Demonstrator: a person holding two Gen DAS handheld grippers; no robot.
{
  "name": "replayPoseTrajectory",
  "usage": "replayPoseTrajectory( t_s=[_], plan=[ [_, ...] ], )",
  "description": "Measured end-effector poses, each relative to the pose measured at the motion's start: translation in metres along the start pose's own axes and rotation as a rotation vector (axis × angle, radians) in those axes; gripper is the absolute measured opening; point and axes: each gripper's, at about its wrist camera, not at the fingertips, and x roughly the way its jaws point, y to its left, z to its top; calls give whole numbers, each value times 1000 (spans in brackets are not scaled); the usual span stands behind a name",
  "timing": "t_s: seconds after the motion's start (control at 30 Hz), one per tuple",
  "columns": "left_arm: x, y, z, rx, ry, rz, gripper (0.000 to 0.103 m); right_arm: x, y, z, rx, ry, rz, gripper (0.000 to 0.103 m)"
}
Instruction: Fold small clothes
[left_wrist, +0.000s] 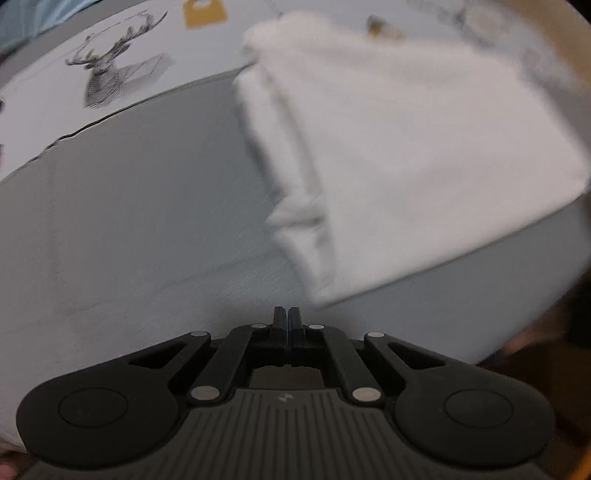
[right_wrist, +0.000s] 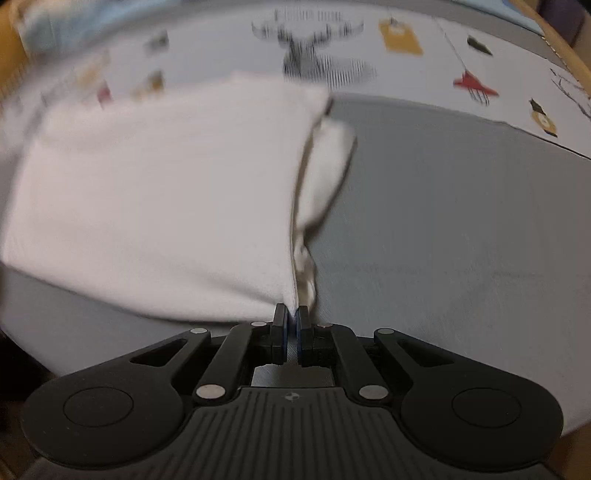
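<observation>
Both sets of tongs point steeply down at a grey sheet (left_wrist: 140, 229), and the white garment (left_wrist: 406, 147) lies on it, folded into a thick, roughly rectangular block. From the left wrist view, the left tongs (left_wrist: 287, 314) are clamped fully together, fingertips touching, nothing between them; the cloth's near corner sits just ahead and to the right of the tips, apart from them. In that view the garment's long axis runs diagonally, from that near corner up and away toward the printed cloth (left_wrist: 74, 74) with the stag drawing, and its stacked fold edges face left, toward the bare grey. Over to the right wrist view: the right tongs (right_wrist: 291, 317) are closed down to a sliver, and the near right corner of the garment (right_wrist: 166, 192) comes right to the tips; a thin bit of white shows in the gap, so they seem to be pinching that corner, though blur makes it hard to be sure. Here the block stretches off to the left of the tongs, its right edge running straight away from the tips, with a loose flap of white bulging out from that edge onto the grey. The far edge of the garment overlaps the printed cloth (right_wrist: 443, 62). Both views are smeared by motion.
</observation>
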Motion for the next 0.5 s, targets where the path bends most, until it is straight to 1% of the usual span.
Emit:
replayPoseTrajectory(
  t_s=[0.03,0.13,0.2,0.27,0.33,0.37,0.4,0.47,0.5],
  plan=[
    [-3,-2,-2,8,-22,9,0,0,2,-1,2,-8,-13,5],
    [-30,-6,-3,-24,-166,-94,1,-13,7,1,38,-91,-29,12],
    [-41,-16,-3,-2,-240,-128,1,-21,11,1,37,-148,-25,16],
    [-40,-28,2,26,-259,-146,1,-22,16,3,20,-174,-20,16],
    [-29,-41,5,46,-222,-146,2,-18,21,3,10,-180,-14,16],
    [-19,-45,5,59,-180,-133,2,-15,23,3,7,-172,-11,16],
    [-6,-48,5,72,-118,-104,2,-10,25,3,2,-155,-15,16],
    [17,-47,-1,77,14,-37,2,1,25,-2,-9,-76,-56,16],
    [22,-46,-3,72,50,-13,2,11,23,-5,-8,-11,-102,16]
  ],
)
